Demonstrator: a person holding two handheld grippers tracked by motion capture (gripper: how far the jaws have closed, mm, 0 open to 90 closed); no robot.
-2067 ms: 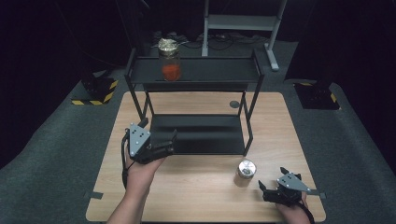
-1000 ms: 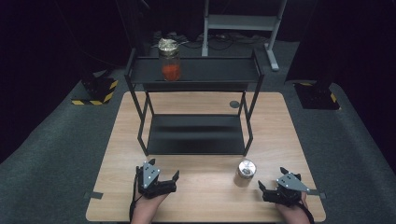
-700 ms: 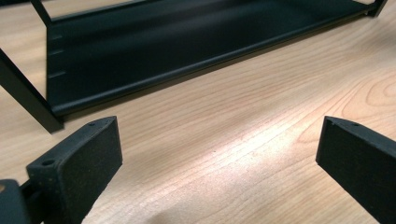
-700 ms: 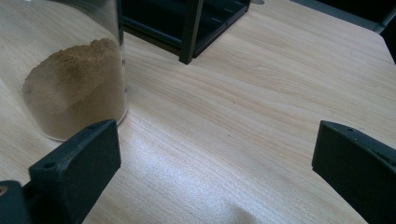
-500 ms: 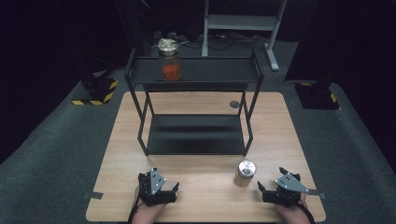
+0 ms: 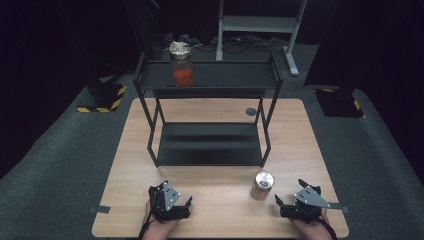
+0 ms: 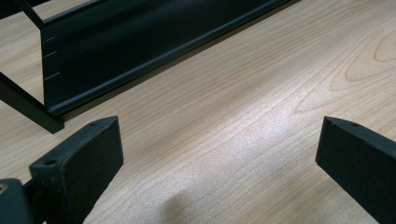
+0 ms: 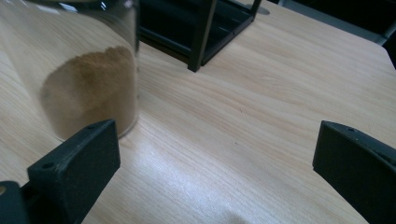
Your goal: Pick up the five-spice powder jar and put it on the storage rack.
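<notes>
Right gripper (image 6: 286, 207) rests wide open on the bench (image 6: 225, 210), beside the brown-powder jar (image 6: 262, 185) — square both jaws around its glass body, low, before closing. Left gripper (image 6: 186, 207) idles open.

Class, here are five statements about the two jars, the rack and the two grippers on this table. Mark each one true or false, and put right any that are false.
1. The jar with red contents stands on the top shelf of the black rack. True.
2. The jar of brown powder stands on the rack's lower shelf. False: it stands on the wooden table, in front of the rack.
3. The right gripper is shut on the brown-powder jar. False: its jaws are wide open, the jar beside them.
4. The left gripper is open, holding nothing. True.
5. The brown-powder jar lies on its side. False: it stands upright.
</notes>
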